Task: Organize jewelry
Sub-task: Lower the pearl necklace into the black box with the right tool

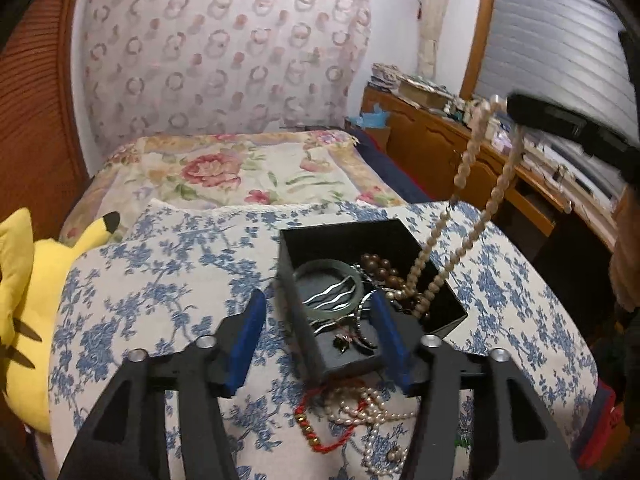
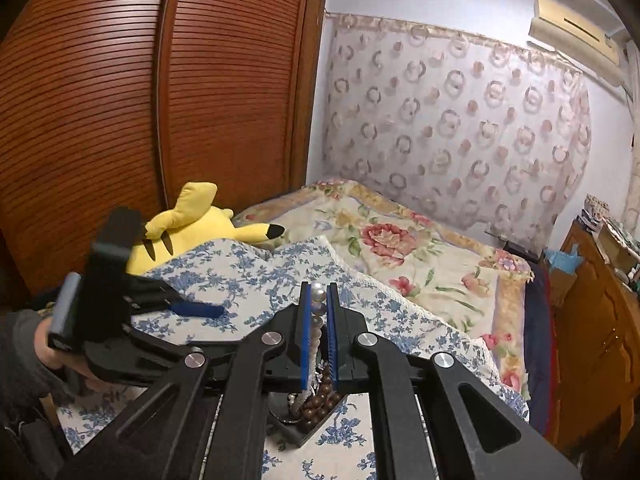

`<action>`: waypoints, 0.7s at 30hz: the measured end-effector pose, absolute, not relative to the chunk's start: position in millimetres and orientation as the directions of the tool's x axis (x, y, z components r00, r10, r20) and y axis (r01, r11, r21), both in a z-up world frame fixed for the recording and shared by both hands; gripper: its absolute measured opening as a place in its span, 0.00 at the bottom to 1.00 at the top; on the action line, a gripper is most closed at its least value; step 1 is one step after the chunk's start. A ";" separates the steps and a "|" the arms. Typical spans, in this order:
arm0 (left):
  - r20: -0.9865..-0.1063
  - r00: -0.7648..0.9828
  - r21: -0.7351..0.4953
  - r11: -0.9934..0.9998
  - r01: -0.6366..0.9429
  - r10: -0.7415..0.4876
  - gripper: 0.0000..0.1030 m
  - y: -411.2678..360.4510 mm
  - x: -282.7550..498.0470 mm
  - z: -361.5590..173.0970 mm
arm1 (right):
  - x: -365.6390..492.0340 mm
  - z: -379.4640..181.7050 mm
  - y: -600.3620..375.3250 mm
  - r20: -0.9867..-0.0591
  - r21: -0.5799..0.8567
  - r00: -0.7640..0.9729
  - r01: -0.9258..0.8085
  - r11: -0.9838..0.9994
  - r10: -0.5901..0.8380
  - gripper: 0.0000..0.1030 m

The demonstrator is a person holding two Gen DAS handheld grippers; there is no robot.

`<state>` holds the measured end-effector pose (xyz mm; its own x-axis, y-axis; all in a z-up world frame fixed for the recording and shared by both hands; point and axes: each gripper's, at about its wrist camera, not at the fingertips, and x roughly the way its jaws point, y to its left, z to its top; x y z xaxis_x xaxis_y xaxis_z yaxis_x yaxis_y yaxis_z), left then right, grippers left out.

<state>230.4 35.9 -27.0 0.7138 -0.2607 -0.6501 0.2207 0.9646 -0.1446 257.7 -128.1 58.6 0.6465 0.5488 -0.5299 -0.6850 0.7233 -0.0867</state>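
A black jewelry box sits open on the blue-flowered pillow. It holds a green bangle, brown beads and silver pieces. My right gripper is shut on a pearl necklace, which hangs from it down into the box; it shows high at the right in the left wrist view. My left gripper is open, its blue fingers either side of the box's near corner. A tangle of pearls and a red cord bracelet lie on the pillow in front of the box.
A yellow plush toy lies left of the pillow. A floral bedspread stretches behind. A wooden dresser with clutter stands at the right, a wooden wardrobe at the left.
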 end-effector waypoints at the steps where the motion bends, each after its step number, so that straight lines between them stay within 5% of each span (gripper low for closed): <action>1: -0.649 0.717 -0.144 0.967 0.212 -0.254 0.58 39.7 228.4 -26.6 | 259.3 57.4 -128.7 -0.533 -0.081 0.643 -0.686 0.723 0.550 0.08; 10: -0.653 0.729 -0.113 0.978 0.173 -0.204 0.69 53.6 216.3 -28.9 | 256.6 34.7 -119.9 -0.581 -0.051 0.593 -0.711 0.702 0.558 0.08; 21: -0.649 0.732 -0.122 0.978 0.170 -0.208 0.69 55.3 209.6 -30.3 | 267.2 97.3 -117.6 -0.456 -0.103 0.680 -0.681 0.725 0.574 0.08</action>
